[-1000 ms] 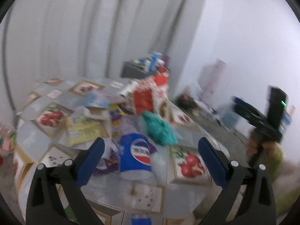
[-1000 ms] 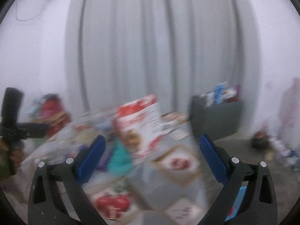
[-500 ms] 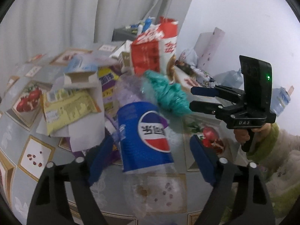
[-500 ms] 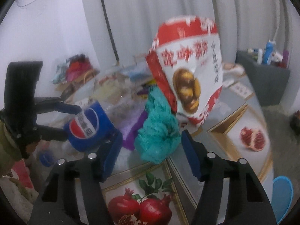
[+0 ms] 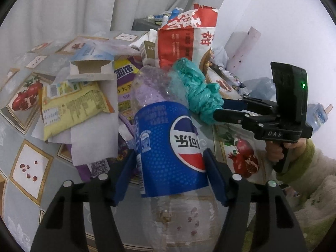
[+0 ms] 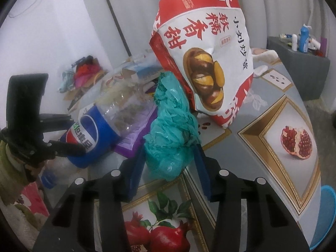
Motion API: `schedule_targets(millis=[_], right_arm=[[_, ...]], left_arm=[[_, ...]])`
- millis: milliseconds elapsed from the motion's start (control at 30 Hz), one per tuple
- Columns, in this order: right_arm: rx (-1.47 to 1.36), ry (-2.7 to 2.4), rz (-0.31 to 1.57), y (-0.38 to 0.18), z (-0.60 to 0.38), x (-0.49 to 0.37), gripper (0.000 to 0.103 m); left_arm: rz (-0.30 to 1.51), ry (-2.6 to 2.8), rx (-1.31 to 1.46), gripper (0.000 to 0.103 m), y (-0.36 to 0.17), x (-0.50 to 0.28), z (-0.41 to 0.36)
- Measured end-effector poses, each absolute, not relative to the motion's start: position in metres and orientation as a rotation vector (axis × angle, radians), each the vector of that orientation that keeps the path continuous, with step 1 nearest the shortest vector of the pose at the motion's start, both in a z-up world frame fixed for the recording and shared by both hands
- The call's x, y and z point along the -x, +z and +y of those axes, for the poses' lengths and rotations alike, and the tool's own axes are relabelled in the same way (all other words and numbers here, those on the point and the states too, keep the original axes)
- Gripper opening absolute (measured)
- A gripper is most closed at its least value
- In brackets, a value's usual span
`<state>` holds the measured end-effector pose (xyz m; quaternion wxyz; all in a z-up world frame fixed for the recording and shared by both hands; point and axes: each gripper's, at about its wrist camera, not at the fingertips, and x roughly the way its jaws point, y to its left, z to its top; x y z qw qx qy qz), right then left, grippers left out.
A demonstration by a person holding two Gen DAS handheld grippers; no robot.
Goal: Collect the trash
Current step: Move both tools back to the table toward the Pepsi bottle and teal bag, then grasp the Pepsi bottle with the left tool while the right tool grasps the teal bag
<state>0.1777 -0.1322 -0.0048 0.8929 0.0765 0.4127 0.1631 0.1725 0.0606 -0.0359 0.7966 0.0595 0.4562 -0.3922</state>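
Two grips are being formed at once; a second ago both grippers were held high and wide apart above the table [image 6: 271, 113], and now they have been lowered onto the trash. The jaws of the left gripper [image 5: 170, 175] are closing, and the Pepsi bottle [image 5: 168, 147] is lying between its fingers, the pads at its blue label; the jaws of the right gripper [image 6: 169, 168] are closing around the teal plastic bag [image 6: 171, 130], which is already touched on both sides. Beyond the fingers the chestnut bag [image 6: 201, 56] is left standing; both pickups are judged nearly ready for lifting.
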Motion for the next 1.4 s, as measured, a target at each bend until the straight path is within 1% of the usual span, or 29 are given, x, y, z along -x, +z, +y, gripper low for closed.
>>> schedule_targets(millis=[167, 200, 400, 967, 1400], right_arm=[[-0.162, 0.341, 0.853, -0.005, -0.135, -0.174, 0.034], [-0.165, 0.344, 0.852, -0.005, -0.135, -0.173, 0.030], [-0.192, 0.347, 0.853, -0.005, -0.141, -0.167, 0.025], [-0.189, 0.331, 0.847, 0.006, -0.155, -0.137, 0.021], [-0.224, 0.284, 0.802, 0.023, -0.170, -0.092, 0.021]], left_arm=[[0.978, -0.817, -0.164, 0.063, -0.035, -0.170, 0.052], [0.977, -0.811, -0.171, 0.063, -0.035, -0.169, 0.051], [0.977, -0.798, -0.185, 0.062, -0.032, -0.162, 0.047], [0.947, -0.772, -0.119, 0.060, -0.022, -0.159, 0.066], [0.849, -0.786, -0.072, 0.059, 0.018, -0.137, 0.069]])
